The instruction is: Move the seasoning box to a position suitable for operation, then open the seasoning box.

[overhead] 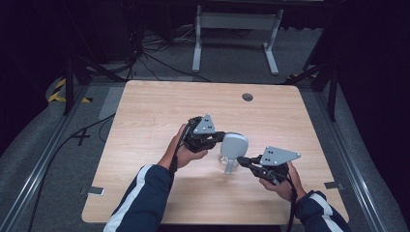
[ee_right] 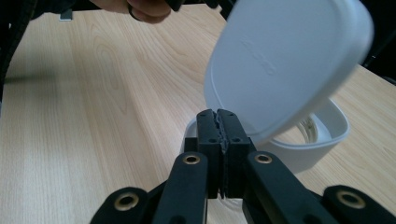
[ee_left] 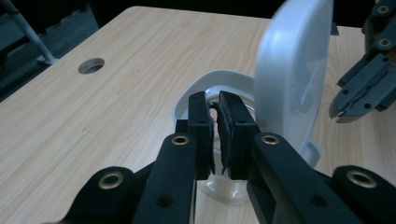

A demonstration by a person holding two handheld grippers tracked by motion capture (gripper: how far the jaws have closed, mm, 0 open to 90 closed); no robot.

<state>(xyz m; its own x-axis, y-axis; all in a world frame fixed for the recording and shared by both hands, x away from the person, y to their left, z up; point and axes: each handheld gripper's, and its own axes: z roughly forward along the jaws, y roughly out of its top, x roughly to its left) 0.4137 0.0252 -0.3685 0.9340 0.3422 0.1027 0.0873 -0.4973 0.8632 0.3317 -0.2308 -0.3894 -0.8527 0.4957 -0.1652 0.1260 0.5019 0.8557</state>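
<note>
A small clear container [overhead: 223,157] with a white rim [ee_left: 191,88] stands on the middle of the wooden table [overhead: 145,111]. Its white lid [overhead: 234,144] is raised on edge, tilted over the opening [ee_right: 285,60]. My left gripper [overhead: 220,137] comes in from the left and is shut on the container's near wall and rim [ee_left: 215,100]. From the right, my right gripper [overhead: 243,160] has its jaws pressed together at the lid's lower edge [ee_right: 217,114], holding it up. The left gripper view also shows that gripper [ee_left: 341,109] beside the lid [ee_left: 289,79].
A round cable hole [overhead: 247,97] lies near the table's far edge. A white frame stand [overhead: 237,29] and cables lie on the floor beyond. The person's hand [ee_right: 140,9] sits just past the container.
</note>
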